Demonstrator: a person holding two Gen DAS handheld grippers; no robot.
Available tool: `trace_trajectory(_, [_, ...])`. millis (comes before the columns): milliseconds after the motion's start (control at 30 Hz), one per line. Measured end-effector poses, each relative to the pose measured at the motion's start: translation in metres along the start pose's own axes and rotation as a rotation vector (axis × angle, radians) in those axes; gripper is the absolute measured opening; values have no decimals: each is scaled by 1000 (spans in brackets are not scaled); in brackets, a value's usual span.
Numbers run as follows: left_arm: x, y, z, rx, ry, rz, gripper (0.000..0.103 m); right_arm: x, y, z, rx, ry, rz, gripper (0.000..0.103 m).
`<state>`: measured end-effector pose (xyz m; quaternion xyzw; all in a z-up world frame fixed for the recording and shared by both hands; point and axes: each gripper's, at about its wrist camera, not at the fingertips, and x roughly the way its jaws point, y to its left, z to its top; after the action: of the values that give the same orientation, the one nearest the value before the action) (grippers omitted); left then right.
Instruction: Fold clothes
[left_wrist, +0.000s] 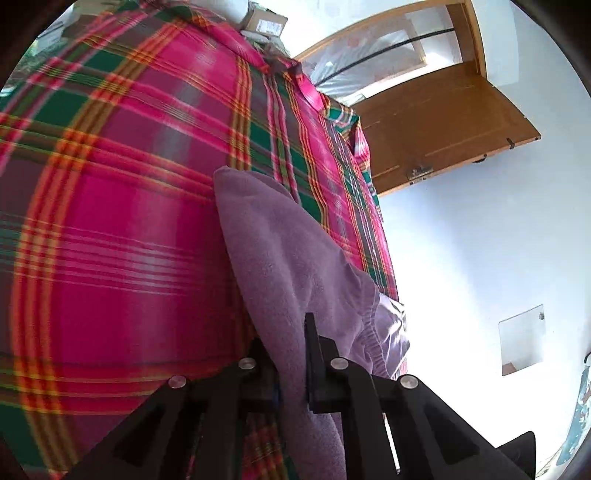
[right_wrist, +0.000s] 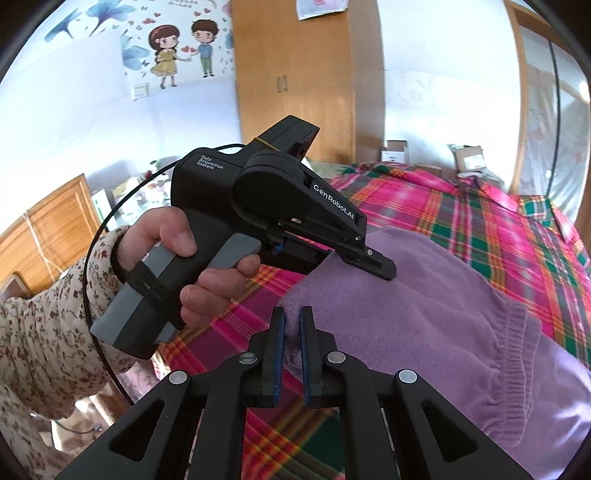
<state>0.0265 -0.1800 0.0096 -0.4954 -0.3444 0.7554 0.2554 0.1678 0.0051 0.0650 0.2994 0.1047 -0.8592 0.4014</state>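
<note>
The left gripper (left_wrist: 288, 354) is clamped on one edge of the single purple sweater (right_wrist: 424, 306); the right gripper (right_wrist: 291, 325) pinches its corner too. One hand (right_wrist: 184, 266) in a floral sleeve (right_wrist: 40, 325) holds the left tool. The sweater lies on one plaid bedspread (left_wrist: 110, 184), one wardrobe (right_wrist: 295, 66) behind.

The left gripper (right_wrist: 384, 269) body reads "GenRobot.AI" on its side and "Data Acquisition System" on top.

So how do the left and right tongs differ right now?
The left tongs are clamped on the purple sweater, with fabric filling the gap; the right tongs pinch only a small fold at its near edge. In the right wrist view the left tongs reach further onto the sweater. Both are black, over the plaid bedspread.
</note>
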Motion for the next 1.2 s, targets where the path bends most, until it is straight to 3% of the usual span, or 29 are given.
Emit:
trace_trajectory(367, [-30, 34, 3, -45, -46, 52, 9, 33, 22, 18, -20, 29, 118, 8])
trace_trajectory(733, [-22, 62, -6, -90, -30, 102, 11, 64, 12, 20, 24, 92, 174, 11])
trace_trajectory(1033, [-35, 41, -10, -70, -77, 177, 13, 54, -12, 23, 76, 72, 158, 21])
trace_trajectory(1200, [-44, 24, -19, -48, -115, 233, 15, 36, -29, 19, 118, 54, 128, 22])
